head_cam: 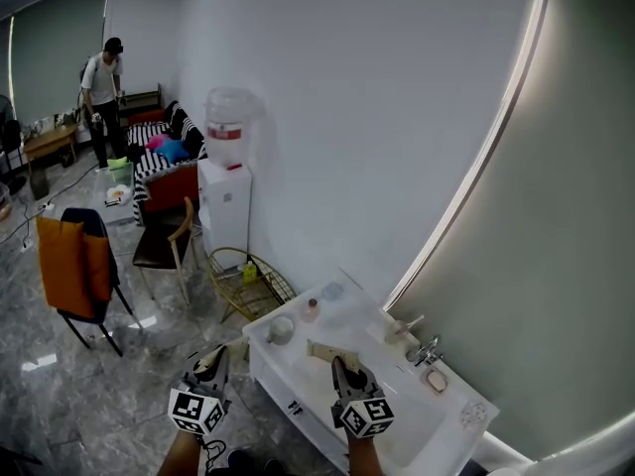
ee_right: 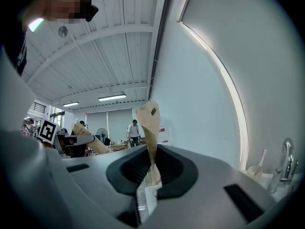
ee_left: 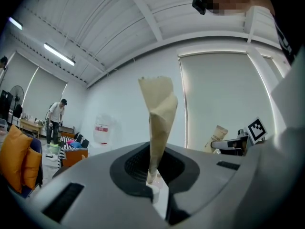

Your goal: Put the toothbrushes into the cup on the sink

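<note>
The white sink counter [head_cam: 298, 370] stands against the wall at the lower right of the head view. A white cup [head_cam: 281, 330] sits on its left end. Near the faucet [head_cam: 427, 350] something pale sticks up, a toothbrush [head_cam: 406, 326]. The right gripper view shows that toothbrush [ee_right: 261, 162] standing in a white holder beside the faucet [ee_right: 286, 162]. My left gripper [head_cam: 212, 358] hovers over the floor left of the counter. Its tan fingers [ee_left: 159, 109] are pressed together with nothing between them. My right gripper [head_cam: 327, 353] reaches over the counter's front, and its tan fingers [ee_right: 150, 123] are also pressed together and hold nothing.
A soap dish [head_cam: 435, 380] lies right of the faucet. A wire rack [head_cam: 248, 276], a water dispenser [head_cam: 226, 167] and a chair [head_cam: 169, 236] stand left of the sink. An orange jacket [head_cam: 71, 256] hangs on another chair. A person [head_cam: 102, 87] stands far back.
</note>
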